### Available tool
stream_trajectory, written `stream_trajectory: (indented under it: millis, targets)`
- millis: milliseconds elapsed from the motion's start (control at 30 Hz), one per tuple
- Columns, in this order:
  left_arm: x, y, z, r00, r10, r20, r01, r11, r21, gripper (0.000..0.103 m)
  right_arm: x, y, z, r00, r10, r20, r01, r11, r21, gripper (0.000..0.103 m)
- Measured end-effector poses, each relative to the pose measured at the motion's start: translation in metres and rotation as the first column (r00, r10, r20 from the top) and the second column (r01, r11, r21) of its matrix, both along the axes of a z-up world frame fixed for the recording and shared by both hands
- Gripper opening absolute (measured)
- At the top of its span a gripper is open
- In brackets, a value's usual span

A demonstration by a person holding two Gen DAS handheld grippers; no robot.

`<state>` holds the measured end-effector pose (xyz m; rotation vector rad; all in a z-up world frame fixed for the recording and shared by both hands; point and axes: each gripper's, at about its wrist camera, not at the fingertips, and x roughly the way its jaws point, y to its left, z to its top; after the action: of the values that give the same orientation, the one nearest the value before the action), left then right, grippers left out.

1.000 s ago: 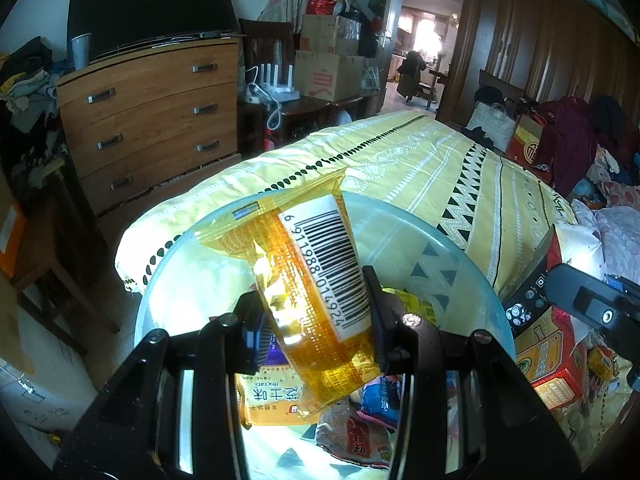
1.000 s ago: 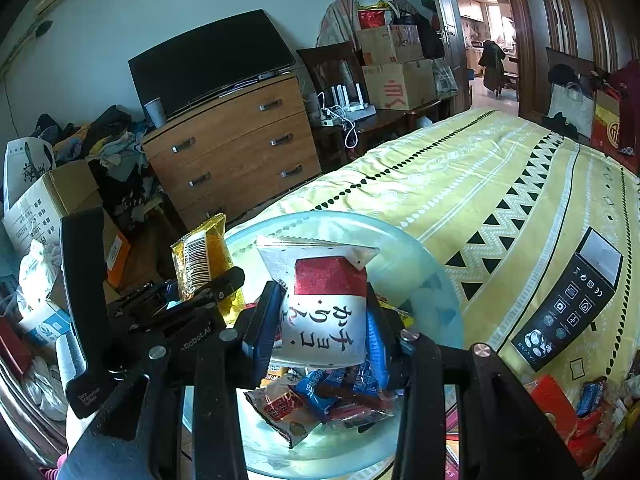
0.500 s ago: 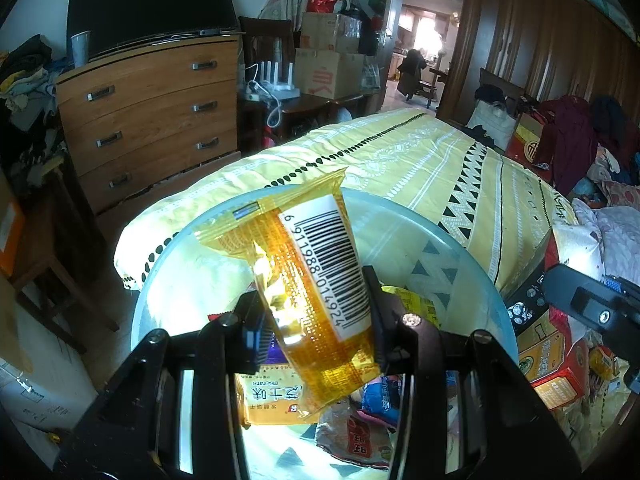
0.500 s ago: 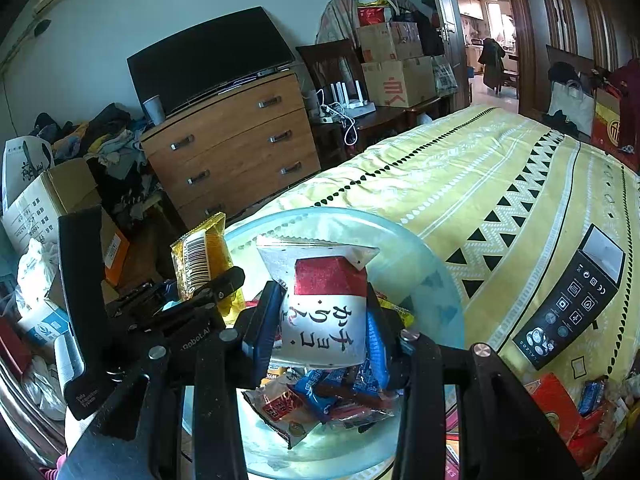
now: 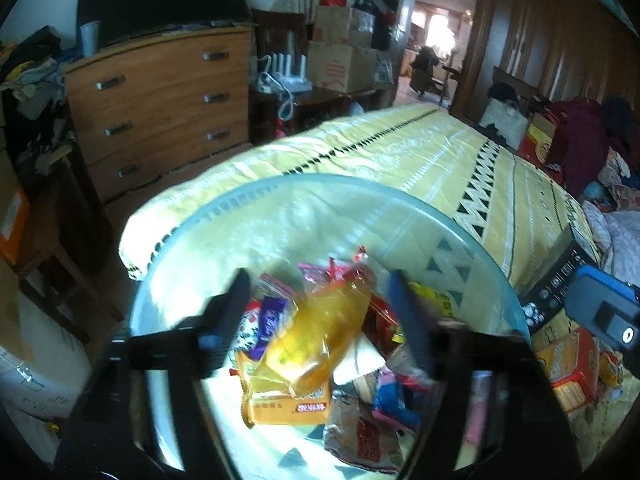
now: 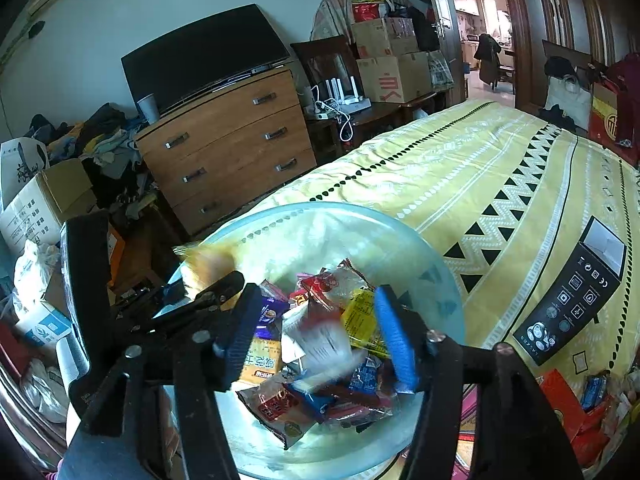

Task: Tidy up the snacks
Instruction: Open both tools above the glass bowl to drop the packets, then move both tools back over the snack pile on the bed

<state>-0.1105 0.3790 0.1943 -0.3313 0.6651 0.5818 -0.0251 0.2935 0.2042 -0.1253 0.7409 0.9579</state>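
Release on both sides at once; a second ago my left gripper (image 5: 316, 312) pinched the orange packet (image 5: 316, 344) upright by its barcode side and my right gripper (image 6: 316, 328) pinched the white-and-red packet (image 6: 320, 340), and now both sets of jaws are opening with nothing pressed between the pads; the orange packet lies tilted on the heap under the left fingers, and the white-and-red one shows only as a blur between the right fingers, so I judge it is dropping or has just landed; I read that as two more snacks delivered and both tools free for the next pick.

The clear glass bowl (image 5: 460, 224) sits on the yellow patterned bedspread (image 6: 480, 168) and holds the pile: a flat orange pack (image 5: 288, 404) at the bottom edge, a purple wrapper (image 5: 268, 320), a red one (image 5: 380, 320), a yellow one (image 6: 360, 316), blue ones (image 6: 364, 376) and a brownish bag (image 5: 360, 436); more snacks (image 6: 584, 408) are loose on the bed to the right of the bowl, beside a black box (image 6: 572, 300), so I judge the sorting unfinished.
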Motion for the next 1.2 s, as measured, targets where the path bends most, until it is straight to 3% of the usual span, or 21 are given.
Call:
stream_trajectory:
  millis: [133, 167, 200, 267, 600, 733, 900, 1200]
  targets:
    - [0.0, 0.0, -0.002, 1.0, 0.012, 0.0, -0.012, 1.0, 0.016, 0.095, 0.001, -0.002, 0.001, 1.0, -0.009, -0.008, 0.009, 1.0, -0.004, 0.067]
    - [0.001, 0.001, -0.003, 1.0, 0.015, -0.005, -0.015, 1.0, 0.011, 0.095, 0.0, -0.005, -0.001, 1.0, -0.014, -0.014, 0.014, 1.0, -0.007, 0.074]
    - [0.0, 0.001, -0.004, 1.0, 0.018, -0.007, -0.017, 1.0, 0.004, 0.095, 0.001, -0.005, 0.0, 1.0, -0.021, -0.017, 0.02, 1.0, -0.007, 0.089]
    - [-0.001, 0.002, -0.004, 1.0, 0.021, 0.001, -0.021, 1.0, -0.006, 0.095, -0.002, -0.013, 0.001, 0.999, -0.032, -0.022, 0.032, 0.999, 0.013, 0.098]
    - [-0.013, -0.013, 0.02, 0.998, 0.005, 0.07, -0.005, 1.0, -0.002, 0.096, -0.037, -0.069, 0.003, 0.999, -0.053, -0.001, 0.053, 0.998, 0.047, 0.098]
    - [-0.017, -0.025, 0.028, 0.995, -0.004, 0.102, 0.005, 1.0, -0.003, 0.098, -0.068, -0.115, -0.016, 0.995, -0.095, 0.03, 0.095, 0.995, -0.009, 0.098]
    - [-0.008, -0.05, 0.032, 0.993, -0.057, 0.105, 0.058, 0.998, -0.008, 0.099, -0.093, -0.177, -0.043, 0.983, -0.178, -0.034, 0.177, 0.984, -0.029, 0.098]
    - [0.016, -0.126, 0.032, 0.975, -0.211, 0.072, 0.212, 0.977, -0.003, 0.099, -0.126, -0.233, -0.08, 0.975, -0.209, -0.069, 0.203, 0.976, -0.08, 0.098]
